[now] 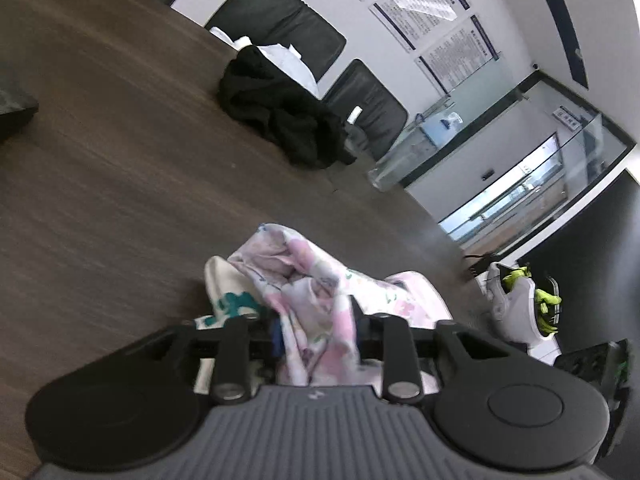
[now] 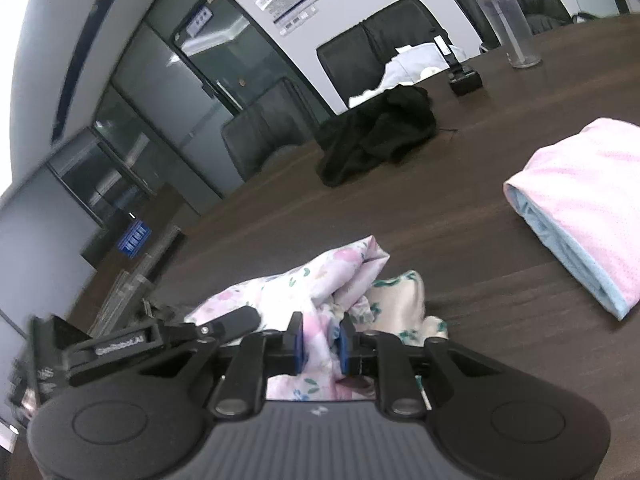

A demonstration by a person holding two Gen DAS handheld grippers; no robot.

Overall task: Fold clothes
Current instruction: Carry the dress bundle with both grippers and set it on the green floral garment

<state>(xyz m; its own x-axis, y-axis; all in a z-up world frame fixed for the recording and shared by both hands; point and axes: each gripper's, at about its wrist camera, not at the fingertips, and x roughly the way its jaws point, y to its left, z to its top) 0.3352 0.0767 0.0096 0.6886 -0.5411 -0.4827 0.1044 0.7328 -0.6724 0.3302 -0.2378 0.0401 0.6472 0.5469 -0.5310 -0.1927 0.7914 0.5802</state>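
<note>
The left tool (image 1: 318,340) and the right tool (image 2: 320,346) each had a bit of the same soft pink flowery cloth (image 1: 308,280) between their blue pads. It looked as if the person held it at two spots so it could be pulled out flat and then folded.

The left tool's two fingers stood a little way apart. A thick bunch of the cloth filled the gap between them. The pictures did not show whether the pads were pressing on it or had let go, so that could not be told.

The right tool's fingers were closer together. A thin strip of the flowery cloth (image 2: 316,300) ran between its pads (image 2: 298,350), and they seemed to pinch it from both sides.

The rest of the cloth lay crumpled on the dark brown wooden desk (image 1: 100,140), just in front of both tools. A cream cloth with green shapes (image 1: 224,300) poked out beside it, touching it. It may have been part of the same heap.

Far ahead of the tools sat a rumpled black garment (image 1: 280,108). To the right of the right tool lay a neatly folded pink and pale blue cloth (image 2: 580,208), well apart from the flowery one. It looked already done, so the flowery cloth was likely next.
</note>
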